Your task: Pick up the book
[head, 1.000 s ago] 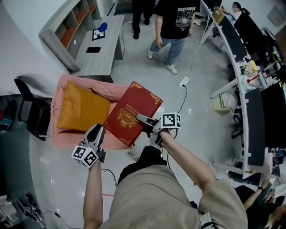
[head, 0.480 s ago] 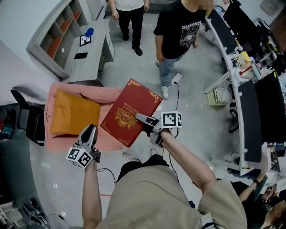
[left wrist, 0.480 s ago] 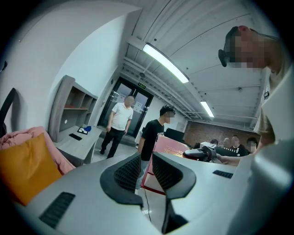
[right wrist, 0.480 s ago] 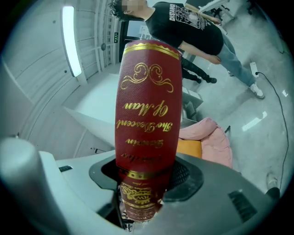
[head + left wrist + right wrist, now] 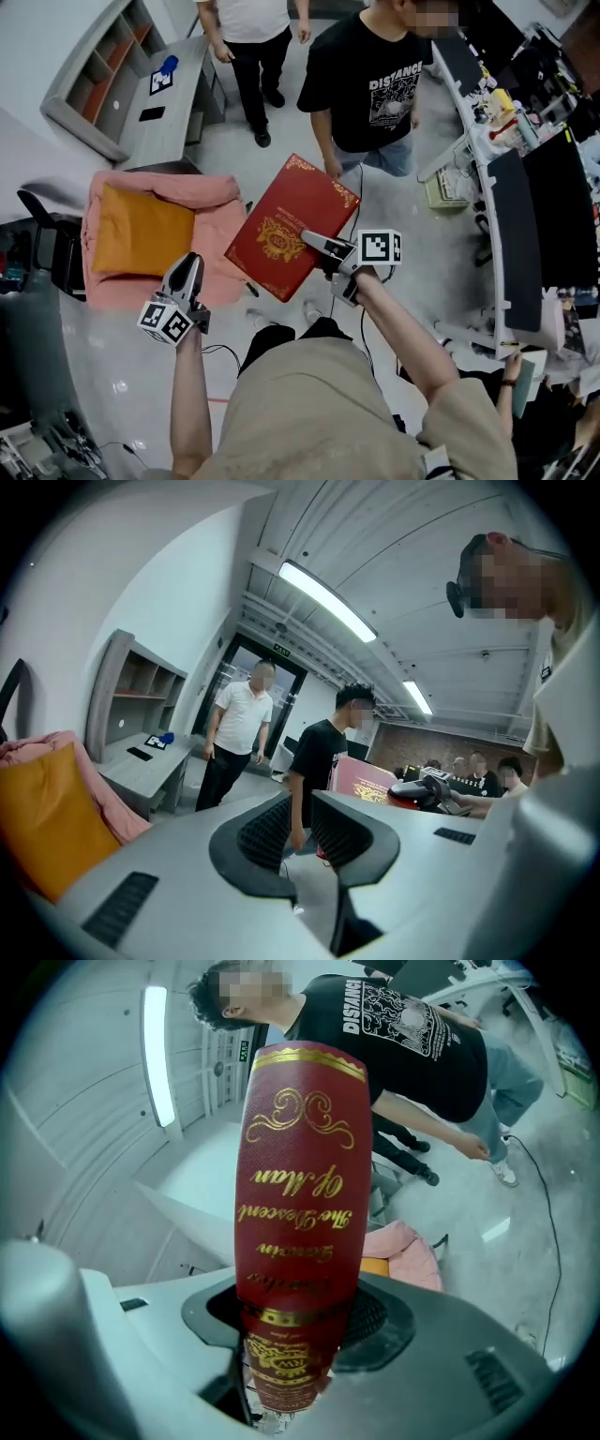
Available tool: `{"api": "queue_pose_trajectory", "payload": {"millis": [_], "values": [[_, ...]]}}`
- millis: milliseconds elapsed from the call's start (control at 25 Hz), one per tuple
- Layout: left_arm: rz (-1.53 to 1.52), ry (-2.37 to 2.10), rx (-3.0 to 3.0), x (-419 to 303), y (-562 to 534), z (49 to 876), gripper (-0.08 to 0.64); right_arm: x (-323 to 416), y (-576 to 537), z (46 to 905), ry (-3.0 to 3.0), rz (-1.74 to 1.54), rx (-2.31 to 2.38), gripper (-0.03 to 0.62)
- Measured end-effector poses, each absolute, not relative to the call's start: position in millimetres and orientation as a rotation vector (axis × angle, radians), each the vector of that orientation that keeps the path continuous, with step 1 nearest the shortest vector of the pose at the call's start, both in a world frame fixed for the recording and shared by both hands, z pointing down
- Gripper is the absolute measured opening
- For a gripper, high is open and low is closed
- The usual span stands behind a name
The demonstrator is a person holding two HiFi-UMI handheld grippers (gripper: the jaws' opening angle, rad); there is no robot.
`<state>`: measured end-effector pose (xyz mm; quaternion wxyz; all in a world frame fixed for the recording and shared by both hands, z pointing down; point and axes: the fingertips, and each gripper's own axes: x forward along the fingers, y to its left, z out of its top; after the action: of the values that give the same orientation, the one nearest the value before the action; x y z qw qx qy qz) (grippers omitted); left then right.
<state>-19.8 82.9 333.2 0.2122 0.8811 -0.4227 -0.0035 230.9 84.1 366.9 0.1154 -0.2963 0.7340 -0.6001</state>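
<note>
The book (image 5: 292,223) is large and red with gold ornament. It hangs in the air over the floor, right of the pink chair, in the head view. My right gripper (image 5: 317,241) is shut on its near edge. In the right gripper view the book (image 5: 300,1176) stands up between the jaws of the right gripper (image 5: 292,1330), spine toward the camera. My left gripper (image 5: 190,264) hovers lower left of the book, apart from it. In the left gripper view the left gripper (image 5: 302,803) shows a narrow gap with nothing in it, and the book (image 5: 361,780) is far right.
A pink-draped chair (image 5: 206,197) holds an orange cushion (image 5: 141,230). A person in a black T-shirt (image 5: 375,84) stands just beyond the book, with another in a white shirt (image 5: 248,19) behind. A grey desk (image 5: 173,103) is far left, long desks (image 5: 525,234) right, a black chair (image 5: 47,253) left.
The right gripper has carried the book to the right, off the pink chair and nearer the person in black. The left gripper has moved along with it. Both people now stand closer.
</note>
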Motion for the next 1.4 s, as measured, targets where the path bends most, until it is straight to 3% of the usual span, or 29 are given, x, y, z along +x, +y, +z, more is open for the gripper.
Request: {"api": "queue_pose_trajectory", "payload": {"millis": [600,1080,1400], "values": [[0.028,-1.286,2.387,17,161,356,0.005,313,154,406,2.202,-1.849,-0.954,0.238],[0.083,-1.275,2.374,-16,191,363,0.005,307,179,419,2.155,-1.873,-0.926,0.238],[0.202,-1.155,2.476,-89,65,298,0.005,235,84,361,2.137,-1.779,-0.955,0.238]]}}
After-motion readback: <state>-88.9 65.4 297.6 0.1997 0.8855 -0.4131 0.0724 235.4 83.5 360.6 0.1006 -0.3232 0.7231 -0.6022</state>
